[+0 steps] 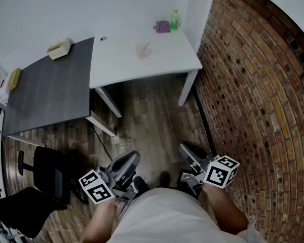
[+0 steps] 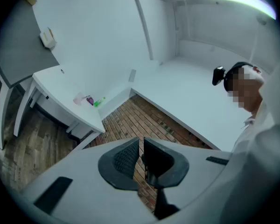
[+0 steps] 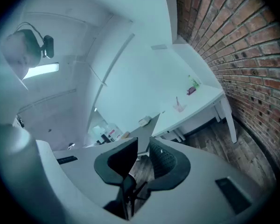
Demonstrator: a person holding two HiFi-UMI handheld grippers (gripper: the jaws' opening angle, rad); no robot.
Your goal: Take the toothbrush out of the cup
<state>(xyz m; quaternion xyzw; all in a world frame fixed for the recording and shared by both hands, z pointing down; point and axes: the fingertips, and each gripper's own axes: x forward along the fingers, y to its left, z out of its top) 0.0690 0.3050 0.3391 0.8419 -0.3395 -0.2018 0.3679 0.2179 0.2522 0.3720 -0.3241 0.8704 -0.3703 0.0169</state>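
Standing on the white table across the room: clear pinkish plastic cup holding a slim toothbrush. Likely light, stiff, slippery; pinch its exposed handle. Left gripper, right gripper: tongs pressed nearly together, empty.

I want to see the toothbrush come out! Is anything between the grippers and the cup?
Nothing visible is. The cup with the toothbrush stands on the white table with bare tabletop in front; the green bottle stands behind it. The left gripper and right gripper hang far off, over the wooden floor.
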